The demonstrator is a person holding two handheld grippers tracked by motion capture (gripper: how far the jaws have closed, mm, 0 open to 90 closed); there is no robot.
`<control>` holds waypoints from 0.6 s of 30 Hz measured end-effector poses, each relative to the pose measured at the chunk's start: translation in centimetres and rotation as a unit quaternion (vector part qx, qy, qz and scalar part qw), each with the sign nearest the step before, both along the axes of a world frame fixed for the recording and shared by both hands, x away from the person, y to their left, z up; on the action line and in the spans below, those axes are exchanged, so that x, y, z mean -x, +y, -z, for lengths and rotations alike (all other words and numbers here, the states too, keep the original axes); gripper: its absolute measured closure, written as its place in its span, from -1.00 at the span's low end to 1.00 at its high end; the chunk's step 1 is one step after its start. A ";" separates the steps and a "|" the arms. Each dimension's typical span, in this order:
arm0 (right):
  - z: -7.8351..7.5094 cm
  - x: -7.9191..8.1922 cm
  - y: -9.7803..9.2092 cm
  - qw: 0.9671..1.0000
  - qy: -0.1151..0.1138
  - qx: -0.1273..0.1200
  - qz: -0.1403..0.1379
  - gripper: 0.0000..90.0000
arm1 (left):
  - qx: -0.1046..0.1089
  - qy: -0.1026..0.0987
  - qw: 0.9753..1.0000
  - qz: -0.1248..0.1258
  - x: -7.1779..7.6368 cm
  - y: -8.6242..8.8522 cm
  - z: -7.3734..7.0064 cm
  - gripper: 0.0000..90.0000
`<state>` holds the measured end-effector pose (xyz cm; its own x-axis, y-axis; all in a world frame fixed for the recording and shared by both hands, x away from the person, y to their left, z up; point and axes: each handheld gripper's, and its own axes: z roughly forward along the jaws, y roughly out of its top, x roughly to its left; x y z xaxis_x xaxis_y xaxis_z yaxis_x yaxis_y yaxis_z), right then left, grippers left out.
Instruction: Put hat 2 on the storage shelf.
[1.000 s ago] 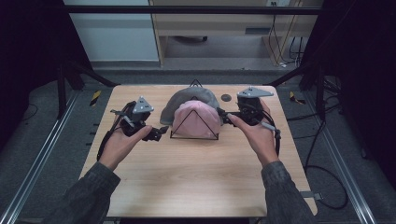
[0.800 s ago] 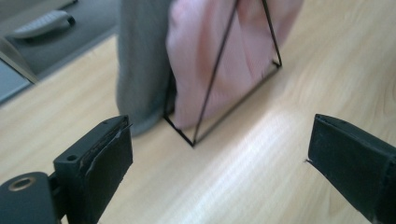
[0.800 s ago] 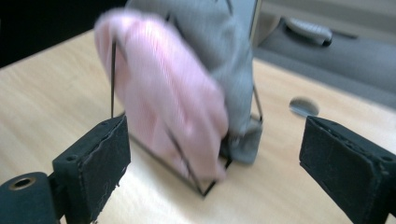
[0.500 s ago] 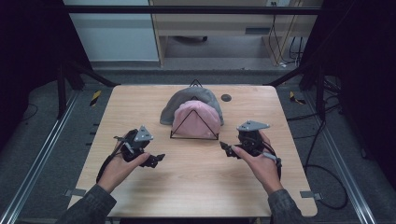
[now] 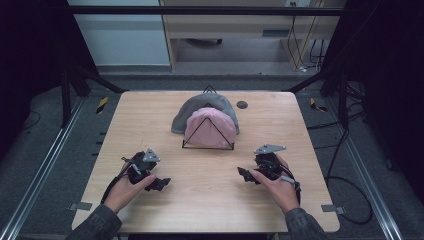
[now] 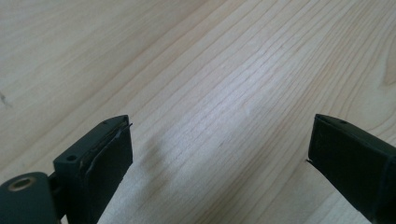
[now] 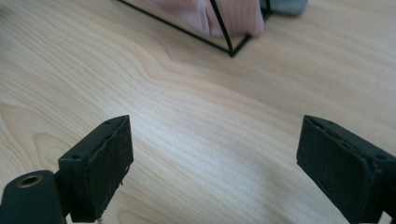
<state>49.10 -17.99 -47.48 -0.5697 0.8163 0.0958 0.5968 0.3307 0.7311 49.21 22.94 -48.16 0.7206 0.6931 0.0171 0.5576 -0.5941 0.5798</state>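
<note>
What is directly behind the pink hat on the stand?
A grey hat sits right behind the pink hat, overlapping it. The black wire stand frames the pink hat's front, and its tip pokes up behind the grey one. Whatever lies beneath both hats is covered.

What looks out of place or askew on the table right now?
Nothing stands out. The pink hat and grey hat sit draped on the black wire stand, and both claws, left and right, are open over bare wood.

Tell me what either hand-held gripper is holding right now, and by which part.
Nothing is held. The left hand-held gripper and right hand-held gripper both have their jaws wide apart above the bare light wooden table.
</note>
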 end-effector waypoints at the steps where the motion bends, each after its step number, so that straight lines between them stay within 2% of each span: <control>1: 0.6 0.0 -0.2 1.000 0.009 0.002 0.002 -0.76 | 0.000 0.000 1.000 0.000 0.0 0.0 0.0 -0.87; 3: 0.9 0.0 -0.3 1.000 0.013 0.004 0.002 -0.76 | 0.000 0.005 1.000 -0.001 -0.1 0.2 0.3 -0.87; 6: 1.7 0.0 -0.3 1.000 0.027 0.012 0.001 -0.78 | 0.001 0.001 1.000 -0.008 0.0 0.2 0.6 -0.88; 10: 2.3 -0.2 -0.3 0.999 0.037 0.017 0.008 -0.79 | -0.010 0.000 1.000 -0.009 0.0 -0.1 1.1 -0.89; 15: 2.6 -0.3 0.0 0.999 0.027 0.033 0.012 -0.80 | -0.004 0.000 1.000 -0.006 0.1 0.1 1.4 -0.98; 18: 3.0 0.0 0.4 0.998 0.006 0.059 0.002 -0.87 | 0.008 -0.007 1.000 -0.007 0.1 0.4 1.6 -1.00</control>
<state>49.12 -17.61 -50.49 -0.5660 0.8244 0.0056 0.6065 0.4118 0.6801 49.13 23.31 -49.77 0.7109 0.7031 0.0161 0.5575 -0.5773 0.5966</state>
